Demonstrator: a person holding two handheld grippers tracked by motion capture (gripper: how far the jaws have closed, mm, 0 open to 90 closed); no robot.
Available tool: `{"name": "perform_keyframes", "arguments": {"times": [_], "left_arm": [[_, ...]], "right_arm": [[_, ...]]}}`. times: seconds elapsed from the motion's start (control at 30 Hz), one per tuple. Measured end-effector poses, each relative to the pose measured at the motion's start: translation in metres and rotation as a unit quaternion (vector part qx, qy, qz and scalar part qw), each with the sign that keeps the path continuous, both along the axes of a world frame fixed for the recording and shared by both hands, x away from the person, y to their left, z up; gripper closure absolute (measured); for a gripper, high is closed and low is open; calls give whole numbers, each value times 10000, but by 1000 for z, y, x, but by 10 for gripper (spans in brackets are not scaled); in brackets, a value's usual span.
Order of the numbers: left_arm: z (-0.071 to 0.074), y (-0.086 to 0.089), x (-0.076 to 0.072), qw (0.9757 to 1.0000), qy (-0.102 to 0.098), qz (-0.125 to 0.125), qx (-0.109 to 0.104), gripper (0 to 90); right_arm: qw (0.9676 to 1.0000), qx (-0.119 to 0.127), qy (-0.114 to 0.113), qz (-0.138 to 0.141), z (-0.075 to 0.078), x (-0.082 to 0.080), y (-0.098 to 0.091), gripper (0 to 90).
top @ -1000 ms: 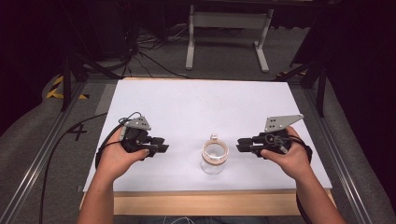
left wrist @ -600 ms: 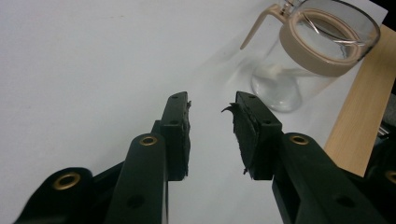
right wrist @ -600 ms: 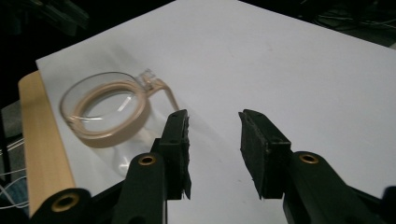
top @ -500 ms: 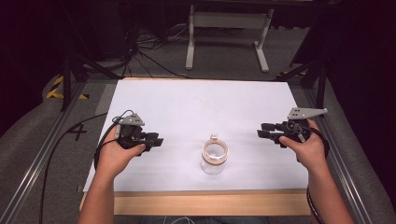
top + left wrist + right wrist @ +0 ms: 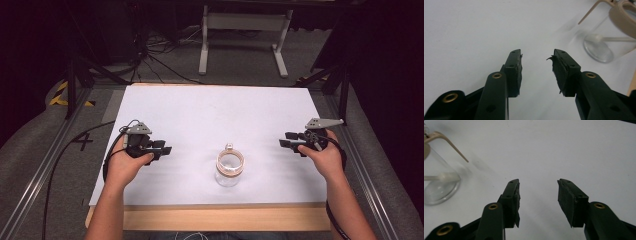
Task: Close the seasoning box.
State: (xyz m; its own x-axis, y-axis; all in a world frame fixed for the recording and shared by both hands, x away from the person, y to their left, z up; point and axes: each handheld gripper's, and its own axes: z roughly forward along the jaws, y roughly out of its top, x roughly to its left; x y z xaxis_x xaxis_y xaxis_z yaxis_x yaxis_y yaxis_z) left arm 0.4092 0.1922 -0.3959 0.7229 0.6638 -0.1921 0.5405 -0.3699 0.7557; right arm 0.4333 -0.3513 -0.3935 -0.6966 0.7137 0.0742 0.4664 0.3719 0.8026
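Note:
A clear glass jar with a tan ring at its mouth and a wire clasp stands on the white table top, near the front middle. My left gripper rests low to the jar's left, pointing at it from a hand's width away. Its jaws have just been opening and nothing lies between them; the jar shows at upper right there. My right gripper is farther off on the jar's right. Its jaws have also just been opening, wide and empty, with the jar at the left edge.
The table's wooden front edge runs below the white sheet. Metal rails flank both sides. Behind the table a grey stand and loose cables sit on the floor.
My right gripper has drawn away from the jar to the right and its jaws have spread. My left gripper has sunk a little and opened slightly. The jar has stayed put.

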Motion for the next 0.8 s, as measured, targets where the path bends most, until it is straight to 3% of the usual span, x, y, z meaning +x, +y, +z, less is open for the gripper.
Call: {"name": "perform_keyframes", "arguments": {"times": [0.1, 0.13, 0.47, 0.53, 0.8], "left_arm": [[-8, -1, 3, 10000, 67, 36, 19, 592], [-10, 0, 5, 10000, 11, -18, 75, 592], [-25, -7, 10, 9997, 148, -59, 177, 585], [-25, -7, 11, 9995, 125, -153, 245, 582], [-23, -8, 9, 9998, 156, -107, 91, 569]], "right_arm": [[10000, 19, 31, -20, -6, 3, 0, 515], [10000, -20, 52, -6, -12, 5, -1, 514], [9993, -296, 239, 32, -39, 14, 2, 508], [9991, -307, 282, 36, -41, 14, 2, 507], [9990, -302, 312, 109, -41, 13, 6, 500]]}}
